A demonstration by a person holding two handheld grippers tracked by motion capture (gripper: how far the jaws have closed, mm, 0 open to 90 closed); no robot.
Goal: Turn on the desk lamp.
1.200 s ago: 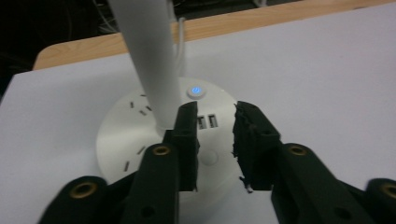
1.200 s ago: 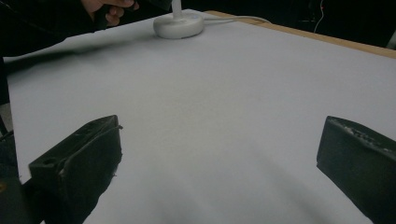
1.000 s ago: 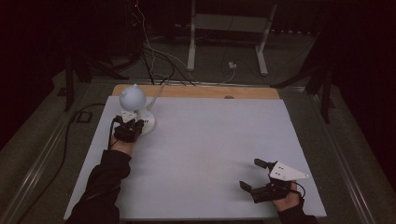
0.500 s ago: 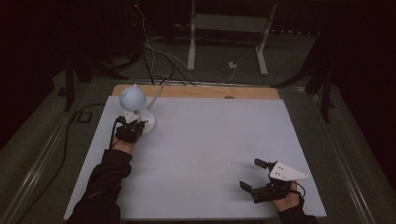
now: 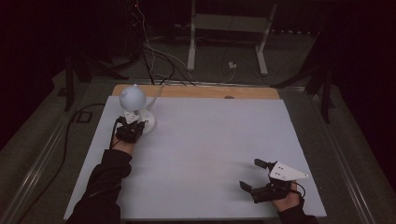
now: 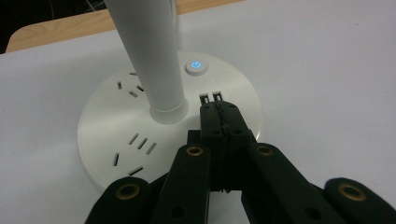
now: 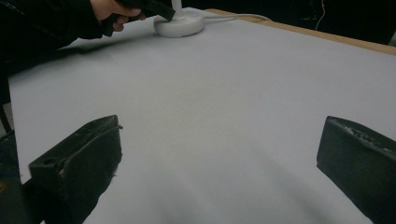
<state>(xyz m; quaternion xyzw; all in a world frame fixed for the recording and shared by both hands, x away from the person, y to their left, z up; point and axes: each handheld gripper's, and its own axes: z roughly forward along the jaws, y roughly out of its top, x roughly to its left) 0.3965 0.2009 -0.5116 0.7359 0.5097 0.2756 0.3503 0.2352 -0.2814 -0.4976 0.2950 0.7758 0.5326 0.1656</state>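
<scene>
When set against the high view of a second ago, hardly any change: left tool (image 5: 128, 130) parked at the same spot against the desk lamp (image 5: 133, 97), jaws together with nothing between them, tips on the round base (image 5: 148, 122) at the far left of the worktop (image 5: 210, 140). Right tool (image 5: 252, 174) unmoved near the front right corner, jaws apart, well away from the lamp. Reads as a press or poke at the base in hand, not a grasp.

Left gripper view next: closed left tool (image 6: 219, 114) resting on the white base (image 6: 107, 135), just short of the USB ports (image 6: 210, 98) and a little below the power button (image 6: 195, 66), ringed in blue. Stem (image 6: 152, 56) rising just left of the tips. Button likely the target, not yet reached.

Right gripper view last: right tool (image 7: 219, 163) spread wide over bare worktop (image 7: 233, 93), lamp base (image 7: 180, 23) far off.

Count: one lamp, one button, two USB ports, two tools.
</scene>
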